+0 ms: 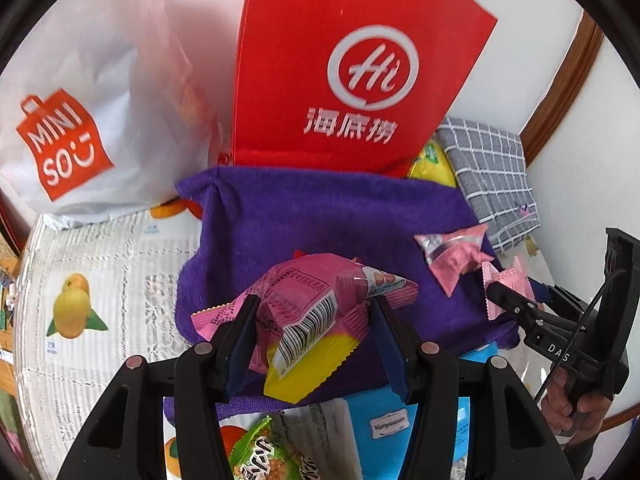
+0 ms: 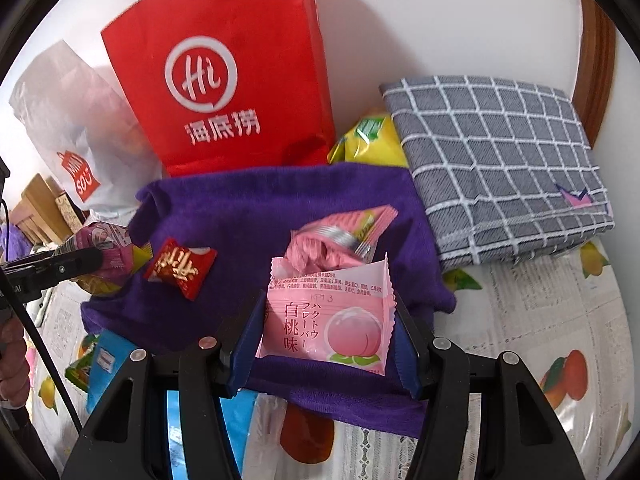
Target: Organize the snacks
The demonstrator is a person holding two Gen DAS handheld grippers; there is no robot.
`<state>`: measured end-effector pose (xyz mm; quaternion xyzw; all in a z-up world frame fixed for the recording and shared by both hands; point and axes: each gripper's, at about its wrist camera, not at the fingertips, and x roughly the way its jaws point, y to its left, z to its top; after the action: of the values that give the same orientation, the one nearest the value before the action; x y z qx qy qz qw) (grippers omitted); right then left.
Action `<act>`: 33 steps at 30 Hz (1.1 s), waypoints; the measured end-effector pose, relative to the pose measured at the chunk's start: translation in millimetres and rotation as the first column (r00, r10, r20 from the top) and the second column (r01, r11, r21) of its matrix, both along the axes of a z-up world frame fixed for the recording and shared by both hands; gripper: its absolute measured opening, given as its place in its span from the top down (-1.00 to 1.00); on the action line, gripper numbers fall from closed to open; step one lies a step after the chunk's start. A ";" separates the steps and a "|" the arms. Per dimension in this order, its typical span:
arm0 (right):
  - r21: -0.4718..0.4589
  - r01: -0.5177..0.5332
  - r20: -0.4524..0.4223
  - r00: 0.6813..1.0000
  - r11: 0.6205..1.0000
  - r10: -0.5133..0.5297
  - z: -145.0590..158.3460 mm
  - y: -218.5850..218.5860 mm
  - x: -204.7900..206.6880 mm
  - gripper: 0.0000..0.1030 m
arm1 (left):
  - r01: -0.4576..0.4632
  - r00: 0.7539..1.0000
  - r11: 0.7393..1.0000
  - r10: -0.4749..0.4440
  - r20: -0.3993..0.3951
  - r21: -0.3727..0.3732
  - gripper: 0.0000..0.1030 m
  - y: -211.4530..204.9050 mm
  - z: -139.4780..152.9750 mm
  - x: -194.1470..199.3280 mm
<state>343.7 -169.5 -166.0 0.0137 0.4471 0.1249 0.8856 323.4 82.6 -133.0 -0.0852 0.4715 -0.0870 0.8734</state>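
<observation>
My left gripper [image 1: 316,308] is shut on a pink and yellow snack packet [image 1: 304,300] with a barcode, held just above a purple cloth [image 1: 280,220]. My right gripper [image 2: 330,312] is shut on a pale pink peach bar packet [image 2: 328,320] over the same cloth [image 2: 240,208]. On the cloth lie a red wrapped candy [image 2: 180,268] and a crumpled pink packet [image 2: 332,240]. That packet [image 1: 456,256] also shows in the left wrist view. Each view catches the other gripper at its side edge, with its packet.
A red paper bag [image 1: 360,60] and a white plastic bag [image 1: 100,100] stand behind the cloth against the wall. A folded grey checked cloth [image 2: 500,160] and a yellow packet [image 2: 372,140] lie at the back right. A blue packet [image 1: 400,420] and a green one [image 1: 256,456] lie at the front.
</observation>
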 end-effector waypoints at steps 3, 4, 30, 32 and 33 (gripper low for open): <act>-0.013 -0.003 -0.020 1.000 1.000 0.003 -10.1 3.3 3.8 -0.13 | 0.005 1.000 1.000 -0.005 -0.012 0.005 -0.03 -1.6 -8.4 2.0; -0.015 -0.002 -0.028 1.000 1.000 0.002 -13.3 4.0 5.4 -0.13 | 0.006 1.000 1.000 -0.006 -0.013 0.003 -0.03 -1.7 -9.1 2.7; -0.066 0.001 -0.103 0.995 0.998 -0.008 -45.1 16.3 29.7 -0.25 | 0.053 0.995 0.997 -0.058 -0.076 -0.060 -0.14 -16.3 -30.2 23.4; -0.059 0.000 -0.114 0.993 0.998 -0.006 -44.9 16.2 29.1 -0.28 | 0.050 0.995 0.997 -0.054 -0.088 -0.056 -0.29 -16.0 -31.3 24.4; -0.053 -0.004 -0.116 0.993 0.999 -0.003 -44.1 16.9 28.4 -0.30 | 0.040 0.995 0.998 -0.044 -0.092 -0.052 -0.41 -15.1 -30.9 24.6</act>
<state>372.1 -152.6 -210.1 -0.0029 0.5011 0.1121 0.8581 347.9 67.6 -163.9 -0.1008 0.5109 -0.1130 0.8462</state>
